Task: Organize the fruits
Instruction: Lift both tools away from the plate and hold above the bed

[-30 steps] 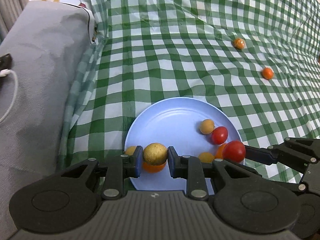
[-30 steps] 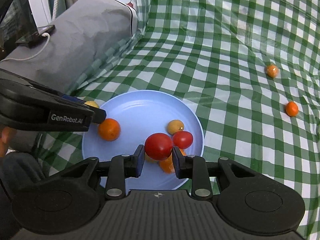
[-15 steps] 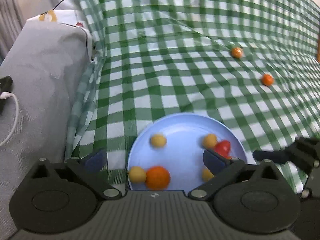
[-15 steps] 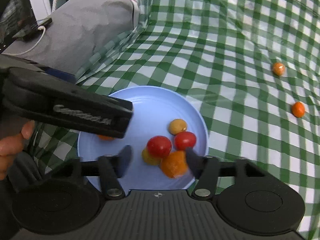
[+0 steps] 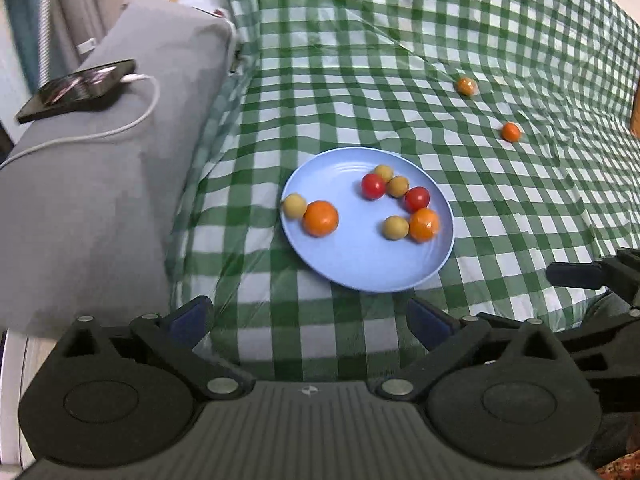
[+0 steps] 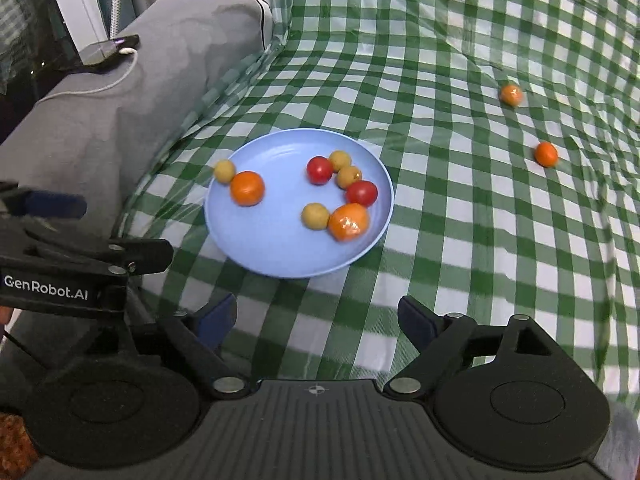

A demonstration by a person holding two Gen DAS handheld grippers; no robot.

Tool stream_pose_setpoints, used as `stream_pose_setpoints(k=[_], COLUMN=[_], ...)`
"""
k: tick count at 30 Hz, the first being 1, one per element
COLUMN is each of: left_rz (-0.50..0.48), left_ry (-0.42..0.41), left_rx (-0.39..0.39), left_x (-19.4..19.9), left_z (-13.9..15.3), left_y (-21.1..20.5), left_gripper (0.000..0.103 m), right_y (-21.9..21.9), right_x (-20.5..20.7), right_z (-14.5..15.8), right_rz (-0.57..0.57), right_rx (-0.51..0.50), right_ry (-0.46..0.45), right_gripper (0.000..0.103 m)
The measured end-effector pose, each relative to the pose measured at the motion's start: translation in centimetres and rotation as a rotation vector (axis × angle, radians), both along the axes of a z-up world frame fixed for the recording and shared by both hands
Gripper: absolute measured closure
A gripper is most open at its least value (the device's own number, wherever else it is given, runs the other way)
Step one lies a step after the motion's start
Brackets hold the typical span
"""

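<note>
A blue plate (image 5: pixel 360 264) (image 6: pixel 276 248) lies on the green checked cloth and holds several fruits: two red tomatoes (image 5: pixel 373 186) (image 6: pixel 319 169), two oranges (image 5: pixel 320 218) (image 6: pixel 247 188) and several small yellow fruits (image 5: pixel 395 227) (image 6: pixel 315 216). Two small oranges lie loose on the cloth at the far right (image 5: pixel 511 132) (image 6: pixel 546 153) and further back (image 5: pixel 466 86) (image 6: pixel 511 94). My left gripper (image 5: pixel 310 318) is open and empty, near side of the plate. My right gripper (image 6: pixel 316 314) is open and empty, also short of the plate.
A grey cushion (image 5: pixel 100 160) (image 6: pixel 120 112) lies along the left with a phone (image 5: pixel 76 90) (image 6: pixel 108 50) and white cable on it. The left gripper shows at the left of the right wrist view (image 6: pixel 76 264).
Both grippers have opened and dropped their fruit onto the plate: the left a yellow fruit, the right a red tomato. Both have pulled back and up from the plate.
</note>
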State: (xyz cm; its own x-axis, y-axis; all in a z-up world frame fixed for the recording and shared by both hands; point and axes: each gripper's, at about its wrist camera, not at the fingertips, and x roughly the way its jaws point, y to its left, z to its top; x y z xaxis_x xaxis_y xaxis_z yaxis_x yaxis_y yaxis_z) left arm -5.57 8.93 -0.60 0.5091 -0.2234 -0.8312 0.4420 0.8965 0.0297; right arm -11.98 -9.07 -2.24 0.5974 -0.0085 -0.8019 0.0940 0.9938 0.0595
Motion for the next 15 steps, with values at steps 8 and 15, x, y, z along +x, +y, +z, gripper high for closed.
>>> stream_pose_setpoints(k=[8,15], left_rz=[0.008,0.003], left_ry=[-0.085,-0.117], left_rx=[-0.023,-0.012], left_x=[-2.7,-5.4], left_z=[3.2,4.1], left_y=[1.6,1.7], left_gripper=[0.001,0.001], right_y=[2.2,3.0], right_x=[-4.0,-6.3], right_z=[3.0,4.1], right_rz=[0.001,0.007], right_rx=[-0.065,-0.094], right_ry=[-0.102,-0.138], right_gripper=[0.005,0.003])
